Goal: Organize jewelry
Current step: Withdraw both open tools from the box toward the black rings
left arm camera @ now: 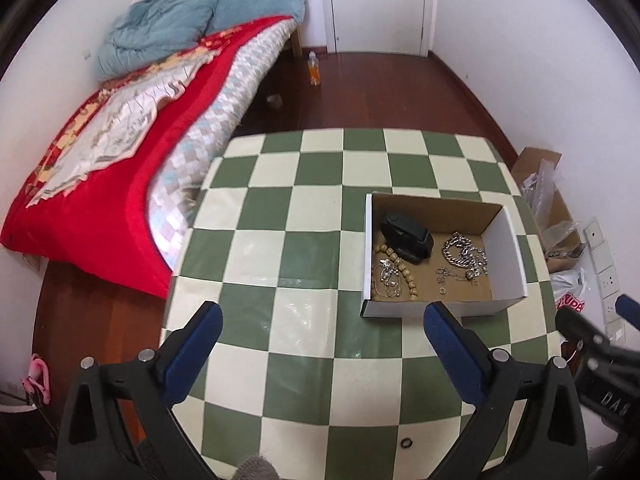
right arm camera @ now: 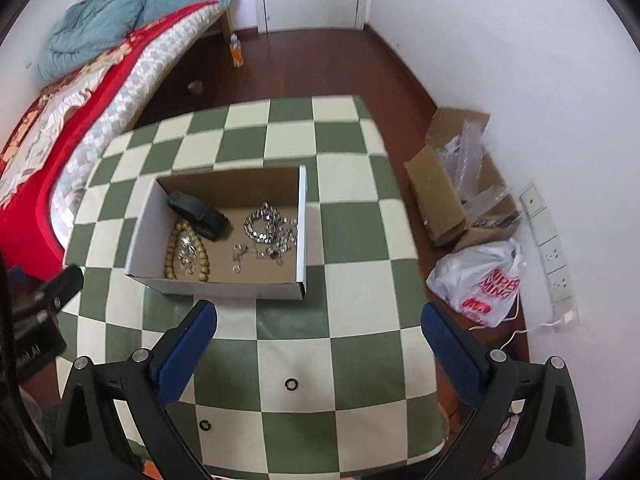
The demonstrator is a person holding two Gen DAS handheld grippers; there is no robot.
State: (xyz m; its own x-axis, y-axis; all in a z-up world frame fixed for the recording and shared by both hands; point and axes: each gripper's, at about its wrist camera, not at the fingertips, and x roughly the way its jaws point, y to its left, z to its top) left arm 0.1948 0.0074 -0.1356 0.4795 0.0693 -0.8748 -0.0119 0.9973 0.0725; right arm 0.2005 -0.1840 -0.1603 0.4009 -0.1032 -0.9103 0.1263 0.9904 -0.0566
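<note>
A white cardboard box [left arm camera: 508, 248] [right arm camera: 144, 232] stands on the green-and-cream checkered table [left arm camera: 304, 240] [right arm camera: 352, 240]. Inside lie a silver chain necklace [left arm camera: 464, 254] [right arm camera: 270, 224], a wooden bead bracelet [left arm camera: 402, 270] [right arm camera: 192, 254], small silver pieces [left arm camera: 388, 278] [right arm camera: 240, 258] and a black case [left arm camera: 406, 238] [right arm camera: 200, 212]. Two black rings lie on the table near the front edge [right arm camera: 291, 384] [right arm camera: 205, 425]; one shows in the left wrist view [left arm camera: 405, 443]. My left gripper [left arm camera: 324, 324] is open and empty, just before the box. My right gripper [right arm camera: 320, 324] is open and empty, in front of the box.
A bed with a red cover [left arm camera: 100, 184] [right arm camera: 36, 184] stands left of the table. A cardboard box with plastic wrap [right arm camera: 456, 184], a white shopping bag [right arm camera: 480, 280] and a power strip [right arm camera: 548, 248] lie on the floor at the right. A bottle [left arm camera: 314, 69] stands by the door.
</note>
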